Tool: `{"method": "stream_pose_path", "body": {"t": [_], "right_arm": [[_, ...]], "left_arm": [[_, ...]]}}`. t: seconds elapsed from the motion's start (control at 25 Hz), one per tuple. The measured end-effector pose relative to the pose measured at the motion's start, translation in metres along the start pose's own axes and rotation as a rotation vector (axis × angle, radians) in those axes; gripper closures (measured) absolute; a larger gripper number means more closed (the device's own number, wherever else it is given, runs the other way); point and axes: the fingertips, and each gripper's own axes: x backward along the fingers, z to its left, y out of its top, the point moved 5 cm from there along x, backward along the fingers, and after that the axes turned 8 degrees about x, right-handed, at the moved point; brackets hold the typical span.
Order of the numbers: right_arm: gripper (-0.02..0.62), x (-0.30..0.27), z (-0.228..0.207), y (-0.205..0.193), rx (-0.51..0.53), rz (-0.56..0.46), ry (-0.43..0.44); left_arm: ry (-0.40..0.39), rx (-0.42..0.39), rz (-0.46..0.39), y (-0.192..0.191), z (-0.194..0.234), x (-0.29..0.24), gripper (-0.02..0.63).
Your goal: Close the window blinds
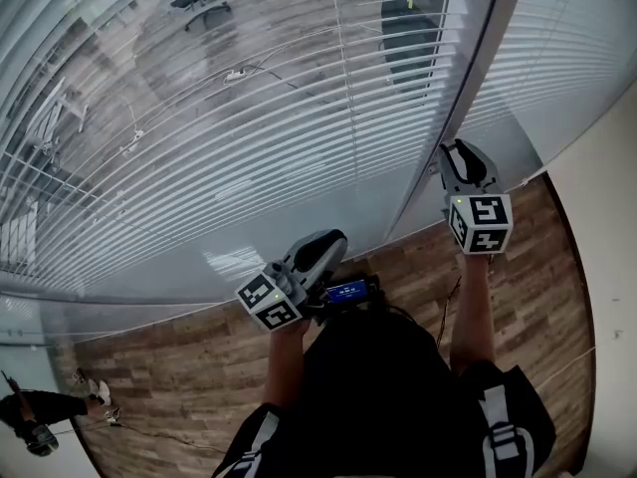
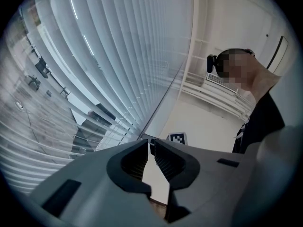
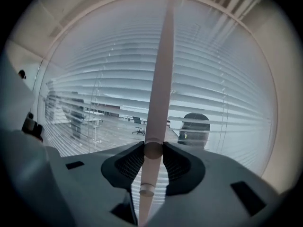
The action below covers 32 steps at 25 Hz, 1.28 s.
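As the right hand-held gripper (image 3: 153, 151) clamps the blinds' (image 1: 199, 167) wand (image 3: 159, 79), the left (image 2: 152, 144) hangs closed over floorboards (image 1: 179, 366).

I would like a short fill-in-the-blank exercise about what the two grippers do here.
1. The right gripper is shut on the wand, which hangs before the ____.
2. The left gripper holds ____.
3. The floor is of ____.
Missing: blinds; nothing; wood.
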Motion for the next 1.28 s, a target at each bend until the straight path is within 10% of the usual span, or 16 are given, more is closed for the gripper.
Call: {"method": "stream_pose_path", "body": {"t": [0.64, 1.28], "right_arm": [[0.465, -0.001, -0.013, -0.013, -0.637, -0.095, 0.231], [0.465, -0.004, -0.019, -0.011, -0.948, -0.189, 0.390]], "left_arm": [[-0.015, 0.004, 0.009, 0.001, -0.003, -0.004, 0.568], [-0.024, 0.012, 0.015, -0.001, -0.002, -0.007, 0.568]]}}
